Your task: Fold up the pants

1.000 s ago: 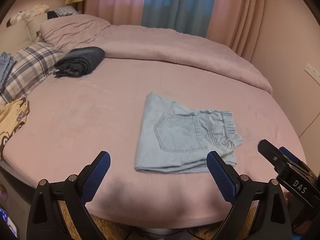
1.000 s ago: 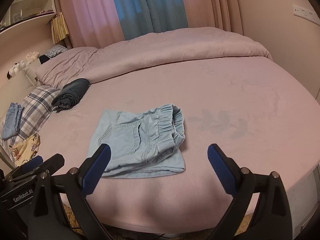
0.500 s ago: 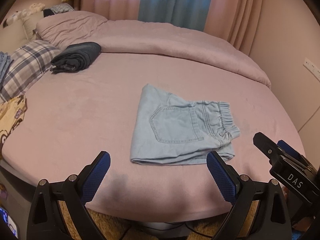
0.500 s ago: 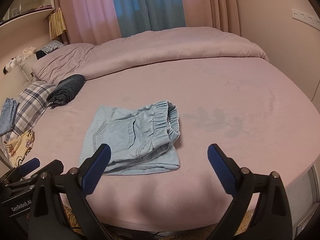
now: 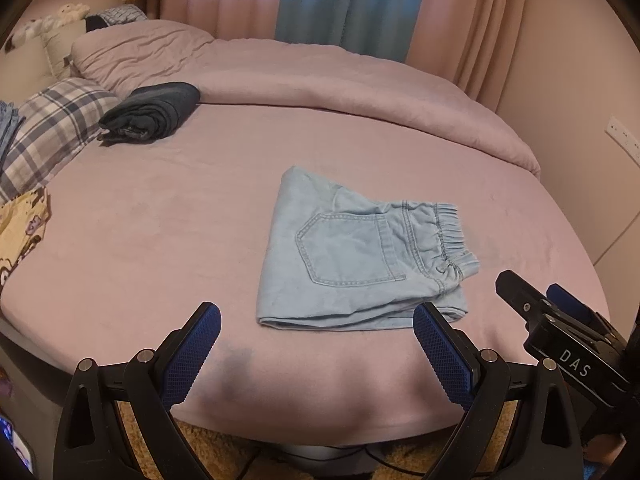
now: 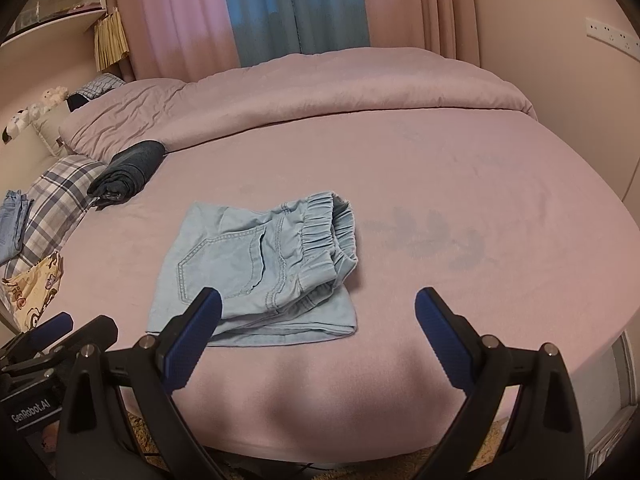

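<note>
A pair of light blue denim pants (image 5: 356, 264) with an elastic waistband lies folded into a compact, roughly square bundle on the round bed covered in a dusty pink sheet (image 5: 168, 232). The bundle sits near the bed's front edge, back pocket facing up, with the gathered waistband turned toward the bed's right edge. The layers are stacked unevenly, and the bottom layer sticks out along the front edge.

The left tool (image 5: 316, 344) hangs over the front edge of the bed, its blue-padded fingers spread wide and holding nothing, with the right finger just beside the bundle's front right corner. The right tool (image 6: 318, 340) is likewise spread wide and empty; in its view, the left finger overlaps the bundle's front left part, though I cannot tell whether it touches.

Toward the bed's left edge, a rolled dark navy garment (image 5: 152, 114) rests beside a grey-and-white plaid pillow (image 5: 52, 120). A crumpled pink duvet (image 5: 320, 76) runs along the back edge.
</note>
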`<state>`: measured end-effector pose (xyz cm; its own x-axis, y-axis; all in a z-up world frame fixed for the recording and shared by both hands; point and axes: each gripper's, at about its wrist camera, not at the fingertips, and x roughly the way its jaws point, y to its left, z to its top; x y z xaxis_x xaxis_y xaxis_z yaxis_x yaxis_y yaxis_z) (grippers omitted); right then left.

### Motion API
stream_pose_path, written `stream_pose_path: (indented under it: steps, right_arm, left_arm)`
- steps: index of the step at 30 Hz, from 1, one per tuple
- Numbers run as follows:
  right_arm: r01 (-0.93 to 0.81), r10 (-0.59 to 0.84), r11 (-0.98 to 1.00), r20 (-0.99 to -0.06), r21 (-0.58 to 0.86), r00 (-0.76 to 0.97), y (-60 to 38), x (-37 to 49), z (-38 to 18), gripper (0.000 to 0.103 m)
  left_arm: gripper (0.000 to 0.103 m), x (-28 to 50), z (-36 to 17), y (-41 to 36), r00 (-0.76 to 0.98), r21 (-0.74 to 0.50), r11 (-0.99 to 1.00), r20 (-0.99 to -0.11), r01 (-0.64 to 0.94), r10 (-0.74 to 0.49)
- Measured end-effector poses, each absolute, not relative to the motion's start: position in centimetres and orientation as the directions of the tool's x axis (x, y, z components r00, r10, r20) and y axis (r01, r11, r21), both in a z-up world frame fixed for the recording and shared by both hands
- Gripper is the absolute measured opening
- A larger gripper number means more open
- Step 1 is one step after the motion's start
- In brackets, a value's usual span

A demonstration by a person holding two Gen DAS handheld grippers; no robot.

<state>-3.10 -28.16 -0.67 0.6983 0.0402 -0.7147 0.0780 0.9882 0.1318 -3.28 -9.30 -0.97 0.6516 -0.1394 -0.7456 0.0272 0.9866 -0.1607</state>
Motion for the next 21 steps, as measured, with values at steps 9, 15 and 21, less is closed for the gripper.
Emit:
stream_pose_path:
  steps: [9, 15, 21]
  right_arm:
    - [0.086, 0.035, 0.988, -0.721, 0.13, 0.693, -28.01, -2.98, -0.96, 0.098]
    - [0.087, 0.031, 0.988, -0.723, 0.125, 0.69, -27.85, -3.06, -1.1, 0.098]
    - [0.088, 0.027, 0.989, -0.723, 0.121, 0.69, -27.85, -3.08, -1.18, 0.098]
  left_arm:
    - [0.097, -3.32, -0.91, -9.47, 0.654, -0.155, 0.987, -0.744, 0.032, -0.138]
    - [0.097, -3.38, -0.89, -9.64, 0.656, -0.146, 0.989, -0.743, 0.033, -0.132]
    - [0.097, -3.48, -0.75, -9.61, 0.659, -0.147, 0.988, -0.74, 0.035, -0.134]
